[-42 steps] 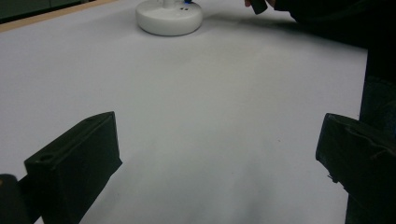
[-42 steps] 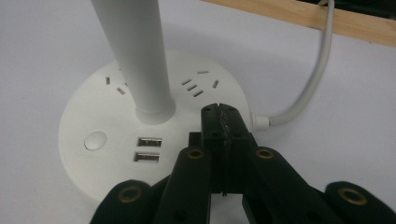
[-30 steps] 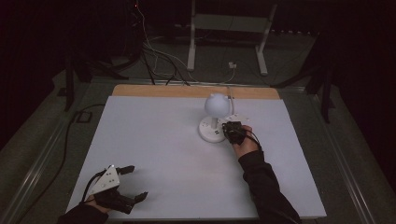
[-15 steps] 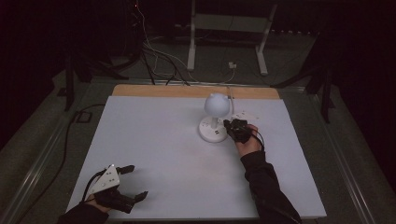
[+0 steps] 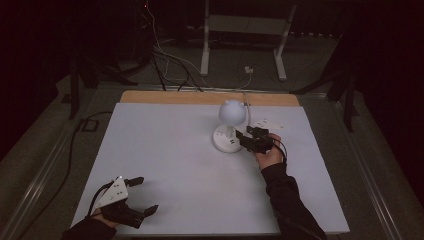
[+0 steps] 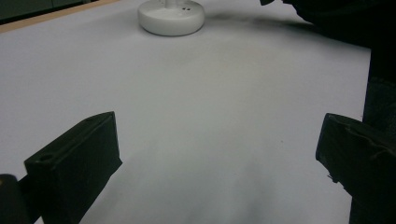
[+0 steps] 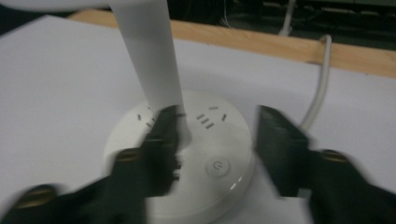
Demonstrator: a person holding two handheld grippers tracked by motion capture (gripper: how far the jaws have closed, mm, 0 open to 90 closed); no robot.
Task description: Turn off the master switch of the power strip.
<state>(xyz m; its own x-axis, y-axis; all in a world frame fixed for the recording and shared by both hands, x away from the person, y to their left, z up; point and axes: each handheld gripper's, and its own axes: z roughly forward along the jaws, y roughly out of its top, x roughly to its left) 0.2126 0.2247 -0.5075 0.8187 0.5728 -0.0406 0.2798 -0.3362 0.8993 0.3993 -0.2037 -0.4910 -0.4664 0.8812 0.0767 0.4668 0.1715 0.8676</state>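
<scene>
Right gripper (image 5: 246, 140) jaws apart over round lamp base (image 7: 187, 158), at 3 o'clock of white lamp (image 5: 231, 125). Left gripper (image 5: 142, 195) jaws wide apart, empty, at 7 o'clock of white tabletop (image 5: 165, 150). Wooden edge (image 5: 200, 98) beyond. Dark room; cables (image 5: 165, 60), metal stand (image 5: 245, 30) on floor.

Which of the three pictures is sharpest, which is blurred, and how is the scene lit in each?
High view: dim, dark surround, the white table the only bright area. Left gripper view: sharpest, evenly lit, soft shadow between the open jaws. Right gripper view: motion blur smears the right gripper and the lamp base.
</scene>
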